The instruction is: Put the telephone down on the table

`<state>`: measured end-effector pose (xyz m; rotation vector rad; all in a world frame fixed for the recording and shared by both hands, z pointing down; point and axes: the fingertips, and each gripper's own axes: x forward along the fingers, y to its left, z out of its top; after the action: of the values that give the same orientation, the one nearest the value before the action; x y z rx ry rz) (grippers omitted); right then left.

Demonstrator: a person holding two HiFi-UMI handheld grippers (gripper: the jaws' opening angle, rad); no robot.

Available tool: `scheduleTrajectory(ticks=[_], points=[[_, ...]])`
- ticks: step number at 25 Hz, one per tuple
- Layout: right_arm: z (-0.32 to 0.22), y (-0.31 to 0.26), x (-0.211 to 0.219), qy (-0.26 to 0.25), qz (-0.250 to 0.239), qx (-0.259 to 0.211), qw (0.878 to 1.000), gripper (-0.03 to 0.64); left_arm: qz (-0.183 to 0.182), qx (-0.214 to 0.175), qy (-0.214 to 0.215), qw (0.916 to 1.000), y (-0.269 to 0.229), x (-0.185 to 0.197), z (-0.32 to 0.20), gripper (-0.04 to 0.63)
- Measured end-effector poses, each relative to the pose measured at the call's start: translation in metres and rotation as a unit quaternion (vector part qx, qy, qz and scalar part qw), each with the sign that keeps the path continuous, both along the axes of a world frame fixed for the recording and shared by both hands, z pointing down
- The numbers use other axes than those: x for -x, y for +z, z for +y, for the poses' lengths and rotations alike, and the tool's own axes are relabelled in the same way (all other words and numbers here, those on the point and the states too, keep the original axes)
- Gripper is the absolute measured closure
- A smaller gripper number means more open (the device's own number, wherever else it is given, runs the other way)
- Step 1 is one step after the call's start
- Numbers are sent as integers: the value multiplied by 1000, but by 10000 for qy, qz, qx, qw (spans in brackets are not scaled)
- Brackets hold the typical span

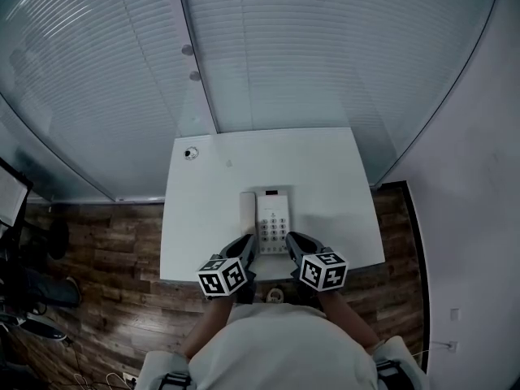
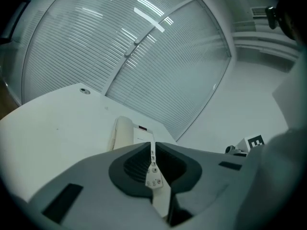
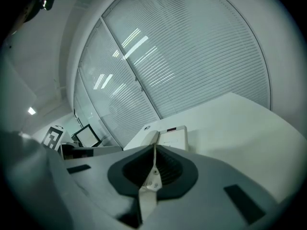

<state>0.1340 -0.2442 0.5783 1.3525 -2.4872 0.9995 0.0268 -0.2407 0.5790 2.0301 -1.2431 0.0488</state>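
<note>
Left gripper [image 1: 253,242], right gripper [image 1: 291,240] closed at telephone [image 1: 272,212] edge.

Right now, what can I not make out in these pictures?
Near corners of telephone: head view, left gripper and right gripper cover them.
Whether the shut jaws touch it: gripper views, the jaws themselves block.
Keypad digits: head view, too small.
Round thing on table: too small.

Pale slatted blinds [image 1: 309,47] hang behind, above a dark wood-plank floor [image 1: 106,250].
</note>
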Motion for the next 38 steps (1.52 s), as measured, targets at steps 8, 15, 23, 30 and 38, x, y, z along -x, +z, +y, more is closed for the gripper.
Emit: scheduleTrajectory(ticks=[8,15,23,30,38], points=[[17,-7,9,32,-47,-47,10000,584,113,-43,200,9997,-9,-3,14,551],[40,-11,29,38,-95,-45,9999,584,57,-12,283,9996,-13,13,37,551],[73,-20,48,129,-161,-78,9998,584,127,-5,389,9992,-20,31,70,551],[113,-22,63,128,-140,-17,9998,584,186,3,429,9989,-22,46,104,551],[146,-25,68,149,-2,-62,9999,585,281,82,368,9989,-18,58,136,551]])
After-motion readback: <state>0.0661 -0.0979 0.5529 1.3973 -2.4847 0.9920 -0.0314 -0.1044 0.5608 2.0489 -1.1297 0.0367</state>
